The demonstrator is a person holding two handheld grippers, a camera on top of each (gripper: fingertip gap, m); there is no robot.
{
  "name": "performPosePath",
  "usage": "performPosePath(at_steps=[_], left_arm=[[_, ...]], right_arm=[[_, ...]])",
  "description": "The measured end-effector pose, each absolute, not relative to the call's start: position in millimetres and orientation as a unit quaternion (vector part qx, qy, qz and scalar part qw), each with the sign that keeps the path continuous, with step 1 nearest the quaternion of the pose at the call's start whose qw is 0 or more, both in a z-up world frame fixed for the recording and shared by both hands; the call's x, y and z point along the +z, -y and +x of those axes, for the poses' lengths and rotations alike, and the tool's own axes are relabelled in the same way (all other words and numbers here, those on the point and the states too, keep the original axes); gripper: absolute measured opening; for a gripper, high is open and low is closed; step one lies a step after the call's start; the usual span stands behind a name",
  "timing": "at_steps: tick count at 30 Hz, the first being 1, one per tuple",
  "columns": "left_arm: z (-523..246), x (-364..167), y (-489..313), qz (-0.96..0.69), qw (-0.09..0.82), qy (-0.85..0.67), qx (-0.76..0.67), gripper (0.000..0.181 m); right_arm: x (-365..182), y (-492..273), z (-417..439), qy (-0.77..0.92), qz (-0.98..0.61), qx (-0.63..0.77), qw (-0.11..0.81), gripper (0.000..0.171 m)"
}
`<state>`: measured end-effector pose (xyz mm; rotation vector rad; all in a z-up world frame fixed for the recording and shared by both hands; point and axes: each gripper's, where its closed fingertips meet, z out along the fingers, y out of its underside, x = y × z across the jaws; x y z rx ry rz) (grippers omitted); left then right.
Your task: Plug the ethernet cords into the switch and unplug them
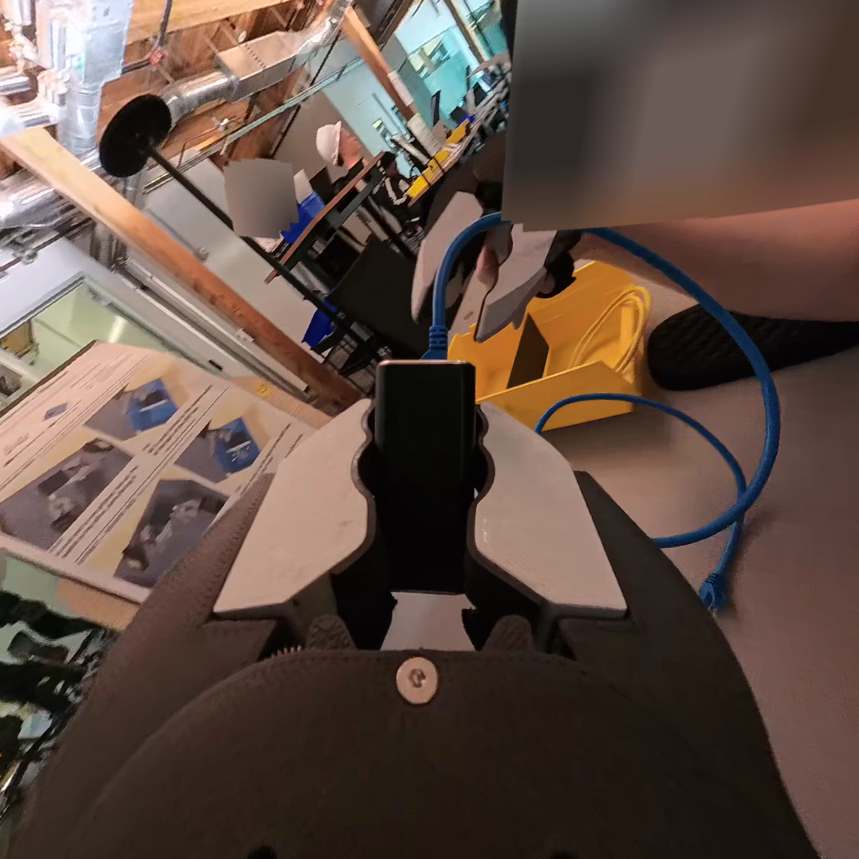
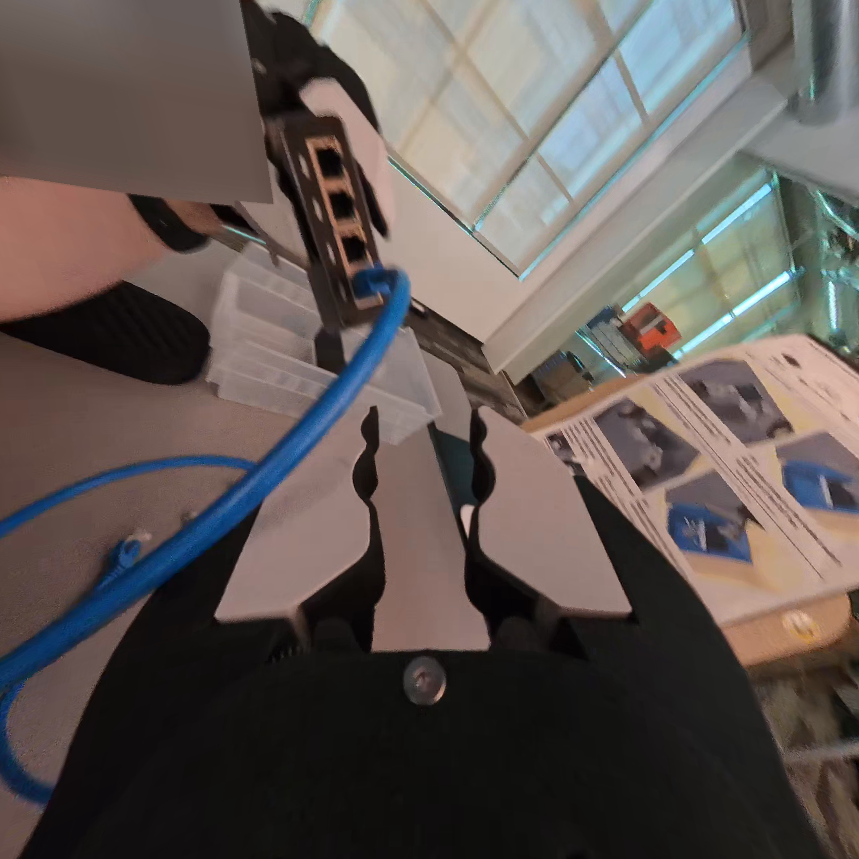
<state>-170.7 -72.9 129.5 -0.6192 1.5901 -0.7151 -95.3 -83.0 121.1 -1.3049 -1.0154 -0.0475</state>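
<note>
My left gripper is shut on the black switch and holds it up off the grey table. In the right wrist view the switch shows its row of ports. A blue ethernet cord is plugged into the lowest port by its plug. The plug also shows in the left wrist view behind the switch. The cord's other end lies loose on the table. My right gripper is open and empty, a short way from the ports, with the cord passing left of its fingers.
A yellow bin holding a yellow cord stands behind the switch. A clear plastic bin sits on the grey table. A printed sheet with pictures lies to the side. A person's forearm reaches over the table. My right fingertips sit around 9 cm from my left ones.
</note>
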Motion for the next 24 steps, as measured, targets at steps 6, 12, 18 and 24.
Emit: performPosePath(at_steps=[6,12,18,24], left_arm=[[-160,120,97,-0.239,0.574,-0.712,-0.326,0.037],[-156,113,100,-0.241,0.560,-0.724,-0.322,0.037],[-156,109,98,-0.248,0.550,-0.731,-0.319,0.037],[-156,101,99,-0.256,0.527,-0.745,-0.318,0.037]], right_arm=[[119,94,-136,0.497,-0.547,-0.011,0.674,0.032],[113,97,-142,0.518,-0.540,-0.007,0.663,0.016],[110,96,-144,0.529,-0.534,-0.032,0.659,0.015],[100,97,-145,0.552,-0.531,-0.044,0.642,0.015]])
